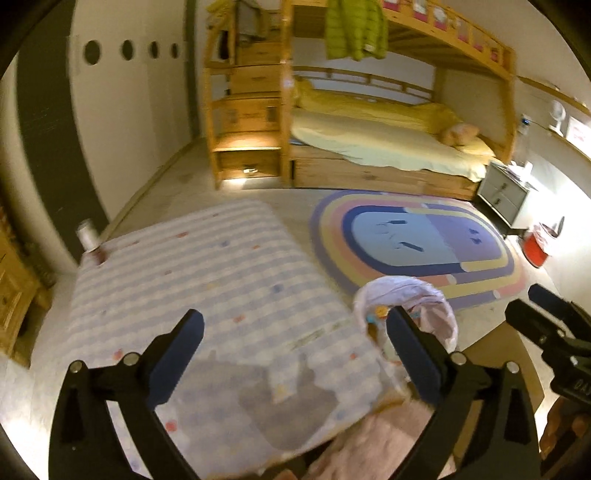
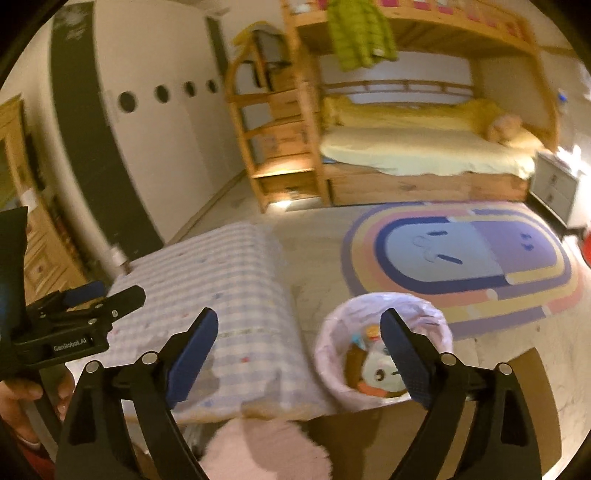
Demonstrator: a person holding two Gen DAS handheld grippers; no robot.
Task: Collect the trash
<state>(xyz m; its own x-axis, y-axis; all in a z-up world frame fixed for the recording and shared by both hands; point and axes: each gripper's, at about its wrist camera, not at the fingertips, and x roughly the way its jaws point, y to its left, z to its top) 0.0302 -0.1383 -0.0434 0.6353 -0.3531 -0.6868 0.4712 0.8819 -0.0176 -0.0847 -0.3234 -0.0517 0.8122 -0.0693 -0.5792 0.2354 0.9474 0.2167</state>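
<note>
Right wrist view is showing the right tool (image 2: pixel 299 354) standing wide apart and empty above the white-lined round trash bin (image 2: pixel 332 354) holding colourful wrappers beside the checked-cloth table (image 2: pixel 207 280), the left tool (image 1: pixel 295 354) equally spread, so a drop-off looks done and the next move is calling for spotting another scrap, perhaps the silver can (image 1: pixel 88 238).

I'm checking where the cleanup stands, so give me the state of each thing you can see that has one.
left gripper: open, empty.
right gripper: open, empty.
trash bin: upright, bag-lined, holding wrappers.
checked tablecloth: spread flat, dark stain near edge.
can: upright on table corner.
green jacket: hanging from top bunk.
</note>
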